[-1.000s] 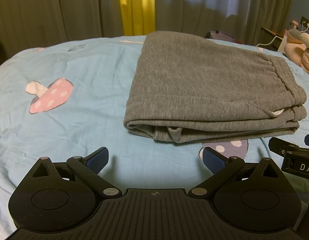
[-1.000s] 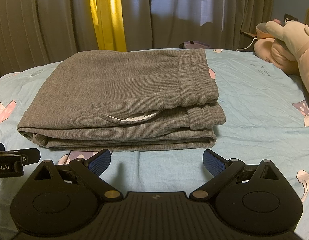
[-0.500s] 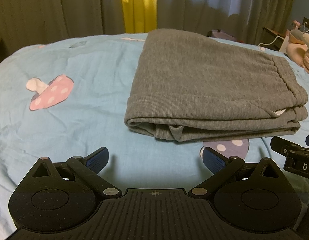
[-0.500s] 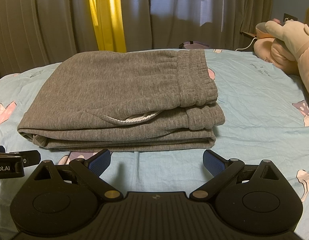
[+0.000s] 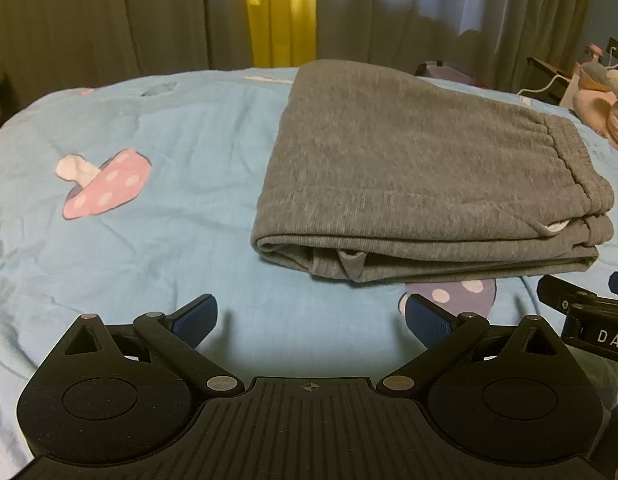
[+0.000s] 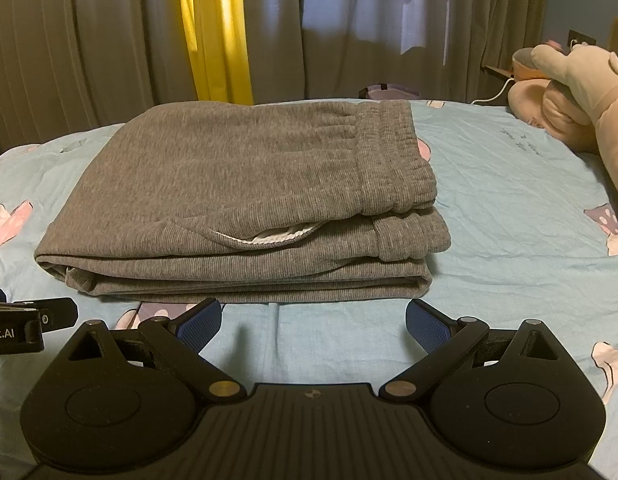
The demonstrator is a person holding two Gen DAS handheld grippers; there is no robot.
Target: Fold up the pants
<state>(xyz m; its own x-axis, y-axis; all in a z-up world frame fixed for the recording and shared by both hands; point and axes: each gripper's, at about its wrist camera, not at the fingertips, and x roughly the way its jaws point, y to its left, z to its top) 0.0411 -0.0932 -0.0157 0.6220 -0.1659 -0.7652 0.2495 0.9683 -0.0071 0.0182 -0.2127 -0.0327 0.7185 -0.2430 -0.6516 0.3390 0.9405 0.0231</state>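
Grey pants point(image 5: 409, 176) point(image 6: 245, 200) lie folded into a flat stack on the light blue bed sheet point(image 5: 149, 240). The elastic waistband is at the stack's right end, and a white pocket lining shows at the near edge. My left gripper point(image 5: 311, 318) is open just in front of the stack's left near corner, holding nothing. Its blue pads point(image 5: 197, 320) are clear of the cloth. In the right wrist view my right gripper point(image 6: 313, 320) is open too, just short of the stack's near edge and holding nothing.
The sheet point(image 6: 509, 216) carries pink mushroom prints point(image 5: 103, 186). A beige plush toy point(image 6: 581, 96) lies at the right of the bed. Grey and yellow curtains point(image 6: 217, 32) hang behind. Each view shows the other gripper at its side edge point(image 5: 585, 320) point(image 6: 25, 320).
Both grippers have shifted only slightly; the pants look a little lower in the left wrist view. The pants have not moved, and both grippers stay open.
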